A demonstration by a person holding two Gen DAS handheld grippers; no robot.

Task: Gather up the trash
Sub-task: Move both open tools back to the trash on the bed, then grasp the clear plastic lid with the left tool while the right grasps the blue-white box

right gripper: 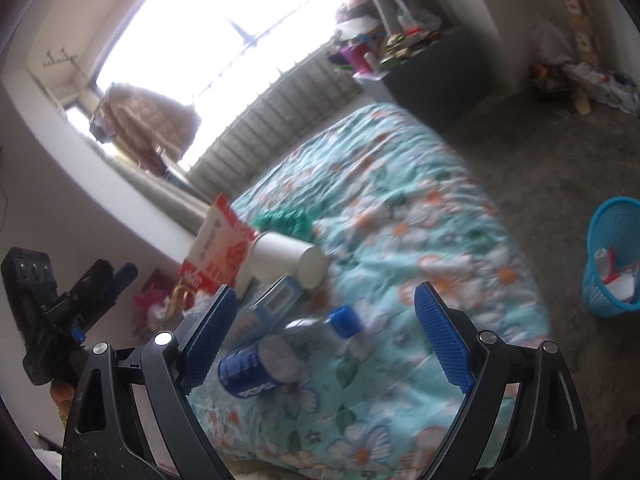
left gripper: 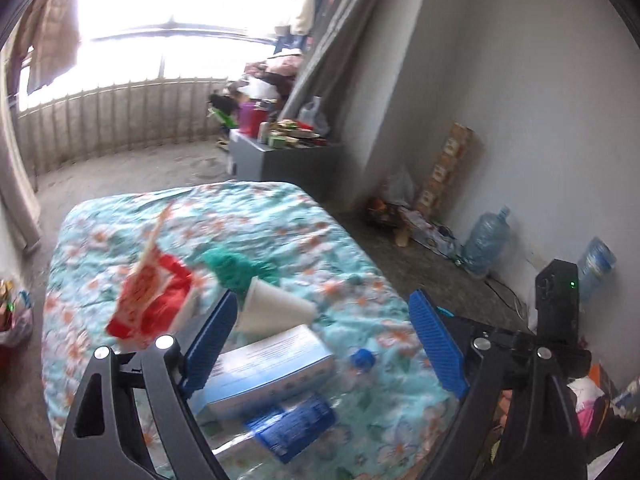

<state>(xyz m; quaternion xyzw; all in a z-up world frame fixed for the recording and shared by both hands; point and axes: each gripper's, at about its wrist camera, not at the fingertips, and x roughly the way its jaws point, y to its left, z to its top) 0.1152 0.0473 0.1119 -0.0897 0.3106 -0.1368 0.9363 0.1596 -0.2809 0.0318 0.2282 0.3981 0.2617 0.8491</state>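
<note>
Trash is bunched at the near end of the floral bed (right gripper: 420, 208): plastic bottle (right gripper: 288, 354), paper cup (right gripper: 286, 258), red carton (right gripper: 218, 248), blue box (left gripper: 268, 372). I've got both grippers spread wide and empty, right gripper (right gripper: 320, 332) lined up over the bottle, left gripper (left gripper: 324, 340) above the box. Blue basket (right gripper: 612, 256) sits on the floor off the bed's right edge, handy for dropping stuff.

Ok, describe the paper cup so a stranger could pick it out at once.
Start at the bed with the floral quilt. Near its near end lies a cluster of trash; the cup is the white one on its side there, beside the red-and-white carton and just beyond the bottle. It is the only plain white, unprinted item in the cluster.
</note>
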